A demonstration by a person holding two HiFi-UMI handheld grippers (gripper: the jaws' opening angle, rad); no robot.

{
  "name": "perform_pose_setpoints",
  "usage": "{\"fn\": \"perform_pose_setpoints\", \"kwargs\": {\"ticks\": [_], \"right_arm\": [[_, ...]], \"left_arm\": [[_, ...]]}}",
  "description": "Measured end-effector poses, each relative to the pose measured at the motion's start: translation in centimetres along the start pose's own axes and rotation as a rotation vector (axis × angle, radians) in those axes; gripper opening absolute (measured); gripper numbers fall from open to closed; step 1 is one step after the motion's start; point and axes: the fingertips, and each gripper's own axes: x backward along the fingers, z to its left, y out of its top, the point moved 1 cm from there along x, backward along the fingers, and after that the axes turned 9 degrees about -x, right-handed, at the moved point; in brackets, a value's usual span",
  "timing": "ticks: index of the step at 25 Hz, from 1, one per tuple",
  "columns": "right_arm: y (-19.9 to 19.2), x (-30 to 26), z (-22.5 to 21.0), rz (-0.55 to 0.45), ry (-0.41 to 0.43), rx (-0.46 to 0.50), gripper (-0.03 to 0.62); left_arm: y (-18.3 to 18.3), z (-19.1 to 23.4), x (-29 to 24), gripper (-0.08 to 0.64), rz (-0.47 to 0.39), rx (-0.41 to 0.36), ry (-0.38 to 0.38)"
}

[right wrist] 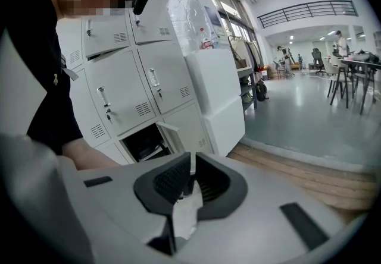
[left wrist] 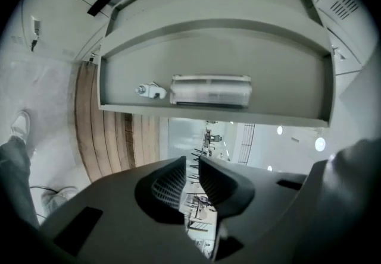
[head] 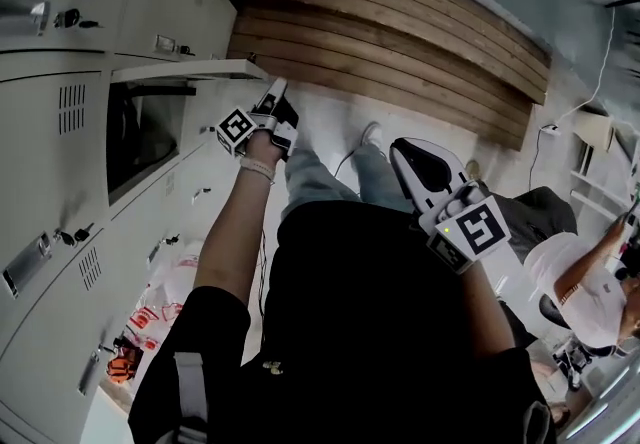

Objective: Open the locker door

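A bank of pale grey lockers fills the left of the head view. One locker door (head: 185, 70) stands swung out, and its dark compartment (head: 140, 137) is exposed. My left gripper (head: 277, 92) is raised just off the door's free edge, apart from it. In the left gripper view the door's inner face (left wrist: 214, 60) with its lock case (left wrist: 209, 90) hangs right ahead of the left gripper (left wrist: 192, 162), whose jaws stand a little apart with nothing between them. My right gripper (head: 405, 147) is held back over my legs. The right gripper (right wrist: 193, 156) shows only a thin empty slit.
Closed lockers with keys (head: 70, 232) lie around the open one. A curved wooden platform (head: 400, 42) runs behind my feet. Bags (head: 150, 322) lie on the floor by the lockers. A seated person (head: 590, 282) is at the far right.
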Motion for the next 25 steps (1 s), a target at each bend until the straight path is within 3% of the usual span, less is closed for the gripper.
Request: {"fn": "perform_pose_setpoints", "kwargs": {"ticks": [4, 9, 13, 20, 25], "right_arm": [[1.0, -0.6, -0.3, -0.033, 0.014, 0.009, 0.044], [3.0, -1.0, -0.3, -0.075, 0.052, -0.038, 0.044], [4.2, -1.1, -0.5, -0.113, 0.108, 0.008, 0.044], [6.4, -0.7, -0.7, -0.173, 0.175, 0.027, 0.044], [7.5, -0.5, -0.6, -0.205, 0.211, 0.047, 0.044]], "left_arm": [[-2.0, -4.7, 1.0, 0.078, 0.078, -0.058, -0.033], [-3.6, -11.8, 2.6, 0.077, 0.125, -0.211, -0.056], [-4.2, -18.2, 3.6, 0.072, 0.158, -0.453, -0.084], [-6.3, -28.1, 5.2, 0.072, 0.182, -0.958, -0.090], [-8.1, -33.2, 6.2, 0.072, 0.158, -1.237, -0.089]]}}
